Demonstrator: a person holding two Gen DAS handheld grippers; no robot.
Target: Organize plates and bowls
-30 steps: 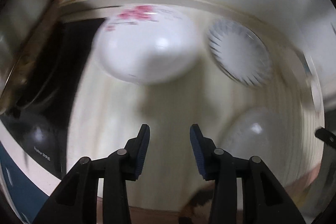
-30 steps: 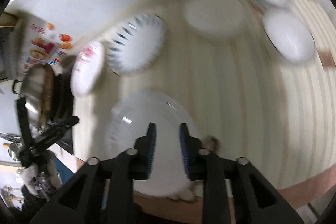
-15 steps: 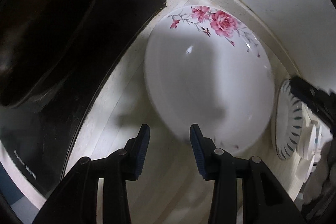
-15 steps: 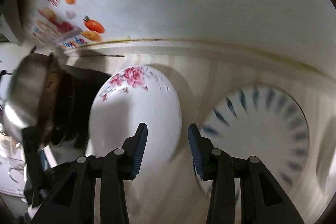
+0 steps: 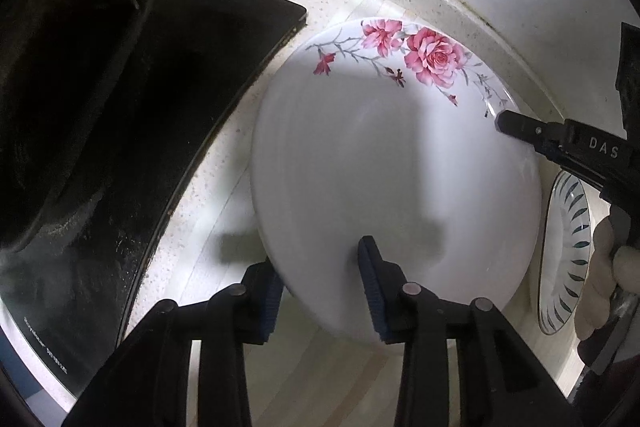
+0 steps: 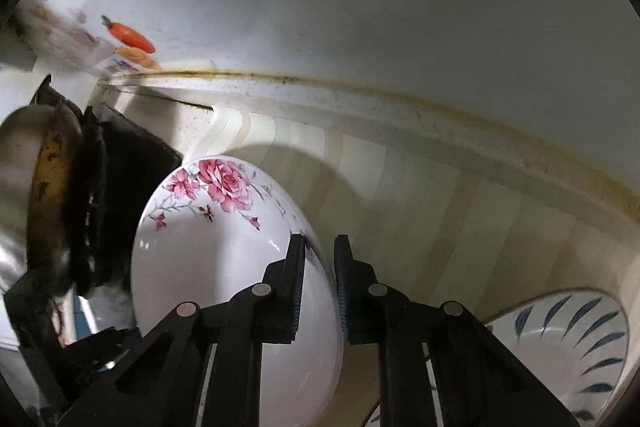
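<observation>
2 claws, ours, have just been closing on the rose plate lying on the bench: left claw astride its near rim, right claw pinching its right rim.

White capital letters "DAS" stand on the black arm of the right hand-held gripper, which reaches in from the right of the left hand-held gripper in the left wrist view. Small pale lettering runs along the edge of the black stove top, down to that gripper's left, too small to read.
</observation>
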